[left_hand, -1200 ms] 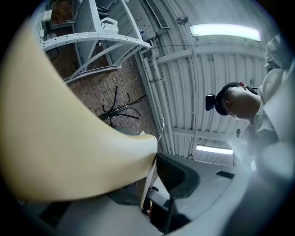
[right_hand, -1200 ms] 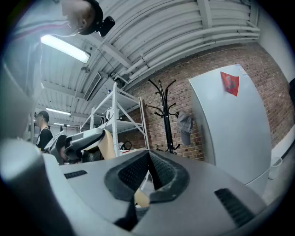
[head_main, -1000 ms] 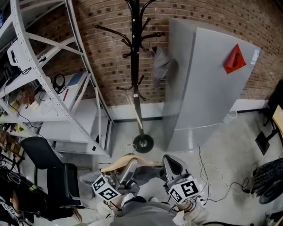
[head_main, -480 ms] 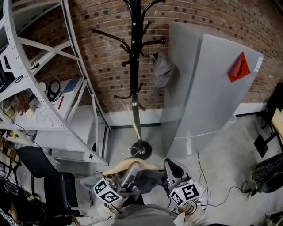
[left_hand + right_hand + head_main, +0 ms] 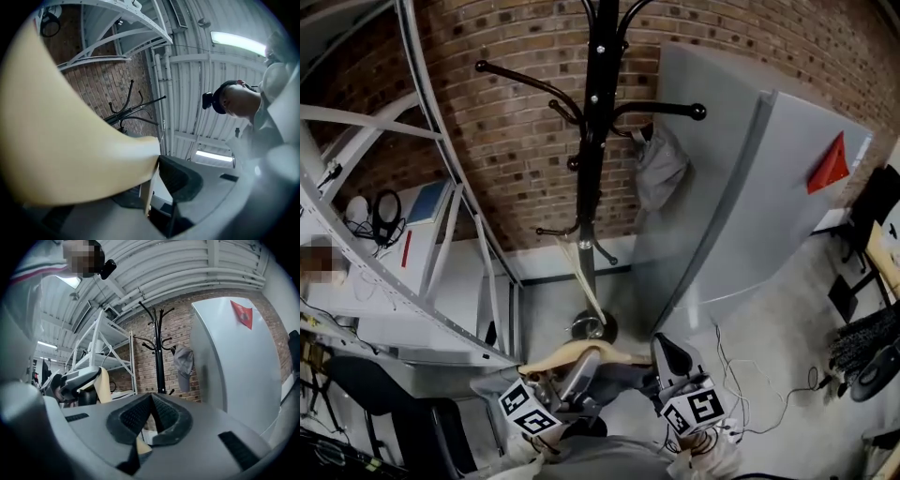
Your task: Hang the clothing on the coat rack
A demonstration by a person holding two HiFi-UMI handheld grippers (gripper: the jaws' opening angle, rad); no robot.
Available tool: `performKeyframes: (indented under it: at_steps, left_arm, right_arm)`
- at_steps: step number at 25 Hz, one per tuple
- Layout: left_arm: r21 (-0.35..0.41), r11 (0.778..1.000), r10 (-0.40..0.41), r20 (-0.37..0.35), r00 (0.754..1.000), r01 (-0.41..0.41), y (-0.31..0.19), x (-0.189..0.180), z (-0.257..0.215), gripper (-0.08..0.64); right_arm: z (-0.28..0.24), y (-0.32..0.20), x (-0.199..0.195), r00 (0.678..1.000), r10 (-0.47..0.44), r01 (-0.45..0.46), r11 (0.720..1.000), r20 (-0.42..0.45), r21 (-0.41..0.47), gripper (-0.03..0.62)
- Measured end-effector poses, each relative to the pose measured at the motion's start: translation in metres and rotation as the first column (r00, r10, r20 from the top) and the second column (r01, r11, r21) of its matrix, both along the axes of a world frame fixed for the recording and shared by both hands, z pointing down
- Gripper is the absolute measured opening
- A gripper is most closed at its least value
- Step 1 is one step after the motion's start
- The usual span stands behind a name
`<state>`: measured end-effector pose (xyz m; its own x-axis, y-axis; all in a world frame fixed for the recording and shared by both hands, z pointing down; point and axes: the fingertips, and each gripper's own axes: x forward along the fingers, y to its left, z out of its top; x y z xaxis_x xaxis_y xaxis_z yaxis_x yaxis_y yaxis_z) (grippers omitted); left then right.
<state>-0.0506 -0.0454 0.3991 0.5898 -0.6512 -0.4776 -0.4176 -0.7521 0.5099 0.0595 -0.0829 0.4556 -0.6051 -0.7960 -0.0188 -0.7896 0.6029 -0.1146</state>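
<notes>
Since a second ago the black metal coat rack (image 5: 594, 141) has swelled in the head view and its base has slid down toward the grippers, so the person has closed on it. The cream-coloured cloth garment (image 5: 567, 353) sits at 6 o'clock in that view, slung between both claws. The left gripper (image 5: 579, 367) is clamped on a broad fold that fills its own view. The right gripper (image 5: 668, 356) has its pads pressed together with a cream strip showing just beneath them. The garment's long axis runs about 9 to 3 o'clock, crosswise to the pole, arching slightly upward. A grey cap (image 5: 659, 169) already hangs by the 2 o'clock arm, so the bare long arm (image 5: 520, 78) at 10 o'clock looks the better target. I would raise both claws together, keep the span taut, lower its middle over the knob, and let go only once the hook bears it.
</notes>
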Motion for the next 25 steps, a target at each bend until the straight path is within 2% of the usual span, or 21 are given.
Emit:
performKeyframes:
  at_steps: [8,13,18,25]
  left_arm:
    - [0.023,0.994,0.106,0.002,0.994,-0.106,-0.053,-0.039,-0.015,0.098]
    - [0.032,0.991,0.129,0.022,0.991,-0.129,-0.082,-0.055,-0.018,0.098]
    - [0.051,0.987,0.154,0.032,0.988,-0.155,-0.103,-0.054,-0.027,0.1]
    - [0.06,0.981,0.185,0.004,0.983,-0.185,-0.121,-0.045,-0.041,0.1]
  right_arm:
    - [-0.009,-0.056,-0.048,0.996,0.09,-0.089,0.996,-0.004,0.021,0.021]
    - [-0.019,-0.076,-0.07,0.995,0.1,-0.101,0.994,0.02,0.044,0.021]
    - [-0.024,-0.092,-0.051,0.968,0.221,-0.216,0.975,-0.12,0.057,0.021]
    - [-0.038,-0.108,-0.017,0.959,0.272,-0.265,0.96,-0.082,0.088,0.021]
